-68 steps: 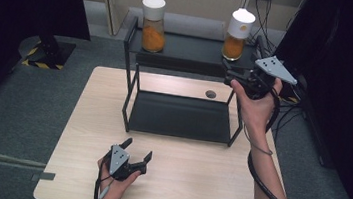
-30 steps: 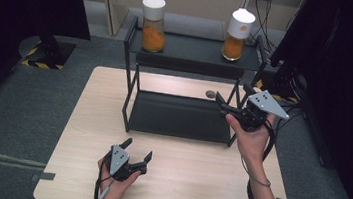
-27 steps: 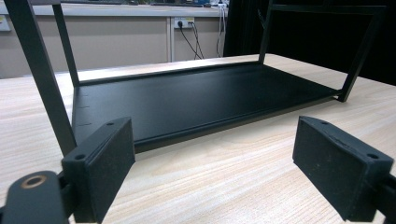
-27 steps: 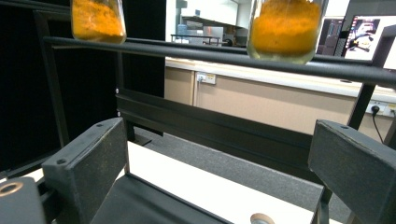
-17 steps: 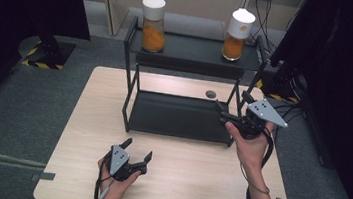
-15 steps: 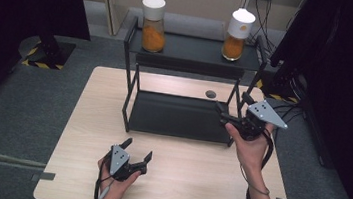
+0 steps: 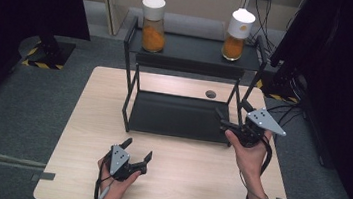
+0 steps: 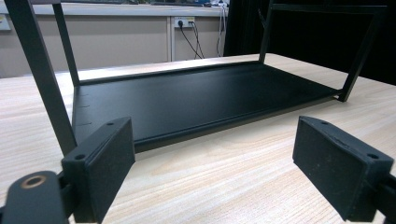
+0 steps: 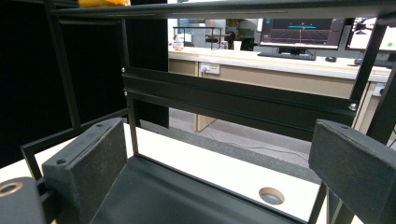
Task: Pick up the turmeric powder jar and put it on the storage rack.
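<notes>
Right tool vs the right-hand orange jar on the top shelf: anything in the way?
Yes. The right tool sits open, low by the black metal rack's bottom shelf; the top shelf lies between it and the white-lidded orange jar.

We see a matt black metal rack [image 7: 177,116] with a smooth lower shelf [image 8: 196,100]; table [image 7: 194,187] is pale wood-grain laminate, satin; gripper pads [image 9: 88,163] look like rough black foam; jars [image 7: 153,24] have clear glossy walls and matt white lids.
</notes>
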Available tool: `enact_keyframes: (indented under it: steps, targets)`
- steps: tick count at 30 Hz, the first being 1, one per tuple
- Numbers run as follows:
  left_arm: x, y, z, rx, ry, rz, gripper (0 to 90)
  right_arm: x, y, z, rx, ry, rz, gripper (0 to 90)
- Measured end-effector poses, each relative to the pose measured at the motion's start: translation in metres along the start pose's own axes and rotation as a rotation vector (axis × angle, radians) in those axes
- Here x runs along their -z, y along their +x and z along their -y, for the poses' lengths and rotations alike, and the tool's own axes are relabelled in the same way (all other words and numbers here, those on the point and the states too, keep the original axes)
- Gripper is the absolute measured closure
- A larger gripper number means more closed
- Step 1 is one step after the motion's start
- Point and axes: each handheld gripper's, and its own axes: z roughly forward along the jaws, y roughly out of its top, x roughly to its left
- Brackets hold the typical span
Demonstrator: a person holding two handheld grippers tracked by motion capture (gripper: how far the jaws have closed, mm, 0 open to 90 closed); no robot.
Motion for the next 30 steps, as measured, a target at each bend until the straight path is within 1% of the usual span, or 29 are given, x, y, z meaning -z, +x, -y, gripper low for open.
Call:
enact_keyframes:
  steps: [10, 20, 30]
  targets:
    - [0.0, 0.0, 0.0, -0.001, -0.001, -0.001, 12.7, 0.005, 0.002, 0.008, -0.006, 0.002, -0.005, 4.8]
    - [0.0, -0.001, 0.0, -0.002, -0.002, -0.001, 12.7, 0.007, 0.003, 0.019, -0.024, 0.026, -0.012, 4.8]
    - [0.0, -0.001, 0.0, -0.004, -0.001, -0.001, 12.7, 0.01, 0.003, 0.028, -0.038, 0.037, -0.013, 4.7]
